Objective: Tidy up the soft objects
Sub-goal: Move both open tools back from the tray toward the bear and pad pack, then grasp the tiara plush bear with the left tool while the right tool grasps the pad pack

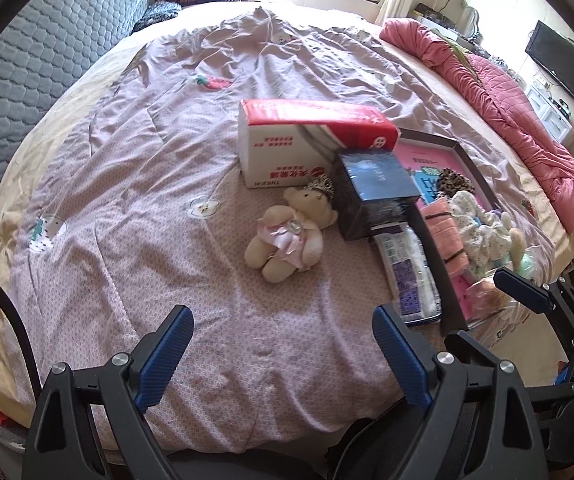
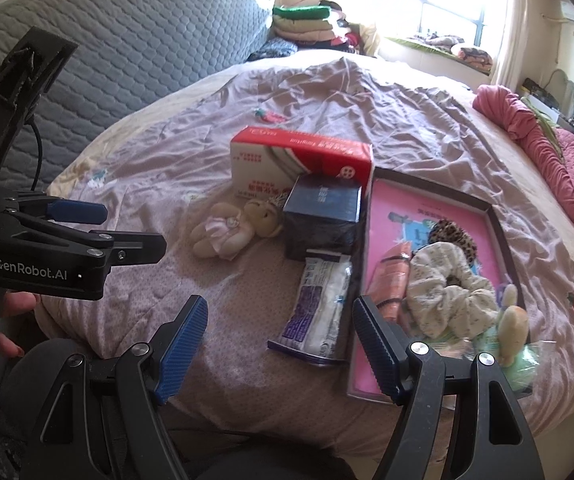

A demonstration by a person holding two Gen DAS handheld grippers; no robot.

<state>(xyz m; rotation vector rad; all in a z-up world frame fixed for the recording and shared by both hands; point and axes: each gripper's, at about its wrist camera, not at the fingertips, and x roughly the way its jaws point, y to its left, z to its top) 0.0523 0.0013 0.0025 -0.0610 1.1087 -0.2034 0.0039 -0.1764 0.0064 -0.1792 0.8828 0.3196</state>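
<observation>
A small cream teddy bear (image 1: 287, 236) (image 2: 235, 232) in a pink dress and crown lies on the pink quilt, left of a dark blue box (image 1: 375, 192) (image 2: 321, 216). A flat tissue packet (image 1: 407, 272) (image 2: 319, 308) lies in front of that box. To the right, a shallow dark-rimmed tray (image 1: 467, 160) (image 2: 505, 240) holds a leopard scrunchie (image 2: 453, 236), a white patterned scrunchie (image 2: 447, 292), a folded orange cloth (image 2: 393, 276) and a small plush toy (image 2: 513, 324). My left gripper (image 1: 283, 336) hovers open over bare quilt below the bear. My right gripper (image 2: 281, 328) is open just in front of the tissue packet.
A red and white tissue carton (image 1: 311, 136) (image 2: 299, 160) stands behind the bear and box. A rumpled pink blanket (image 1: 507, 100) lies along the bed's right edge. A grey quilted headboard (image 2: 127, 68) rises at the left, and folded bedding (image 2: 307, 24) is stacked behind.
</observation>
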